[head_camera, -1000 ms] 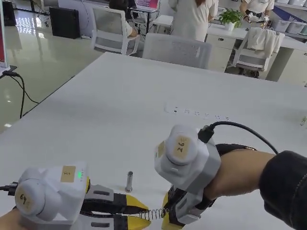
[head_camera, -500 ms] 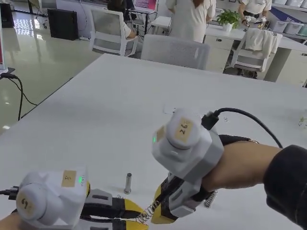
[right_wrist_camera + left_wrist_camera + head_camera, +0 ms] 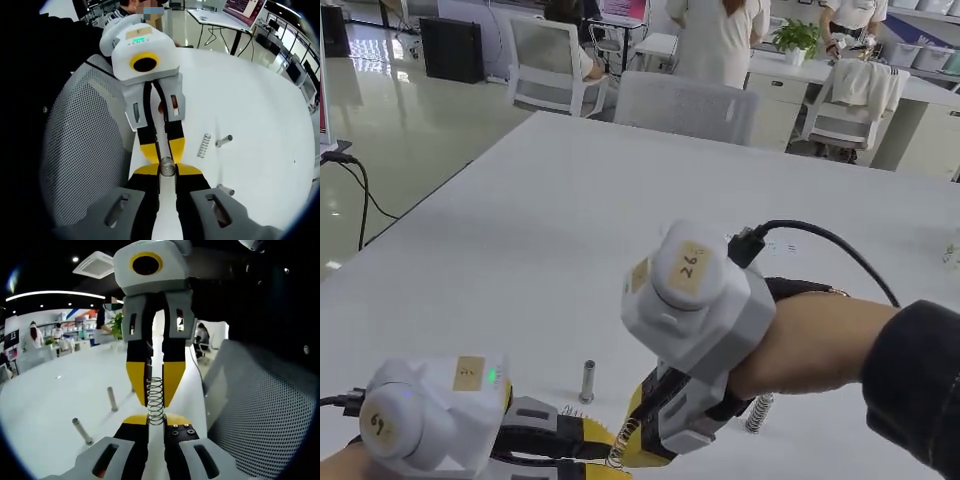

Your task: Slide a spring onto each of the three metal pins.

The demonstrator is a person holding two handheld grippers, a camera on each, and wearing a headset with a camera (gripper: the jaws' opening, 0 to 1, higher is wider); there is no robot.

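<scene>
A thin steel spring (image 3: 620,446) spans the gap between my two grippers, slanting up to the right. My left gripper (image 3: 592,446) is shut on its lower end near the table's front edge. My right gripper (image 3: 642,442) faces it and is shut on the other end. In the left gripper view the spring (image 3: 155,398) runs from my own yellow tips (image 3: 155,421) up between the right gripper's fingers (image 3: 172,380). One metal pin (image 3: 588,381) stands upright just behind the spring. Two pins (image 3: 112,399) (image 3: 81,430) show in the left gripper view. A loose spring (image 3: 757,412) lies right of the right gripper.
The white table (image 3: 570,220) stretches far ahead. Grey and white office chairs (image 3: 685,105) stand at its far edge, with people behind them. A black cable (image 3: 830,250) trails from the right gripper. A mesh chair back (image 3: 255,405) is close beside the grippers.
The right gripper has lifted and shifted slightly left, tilting the shared spring from level to slanted. The loose spring on the table has come into sight beside it.
</scene>
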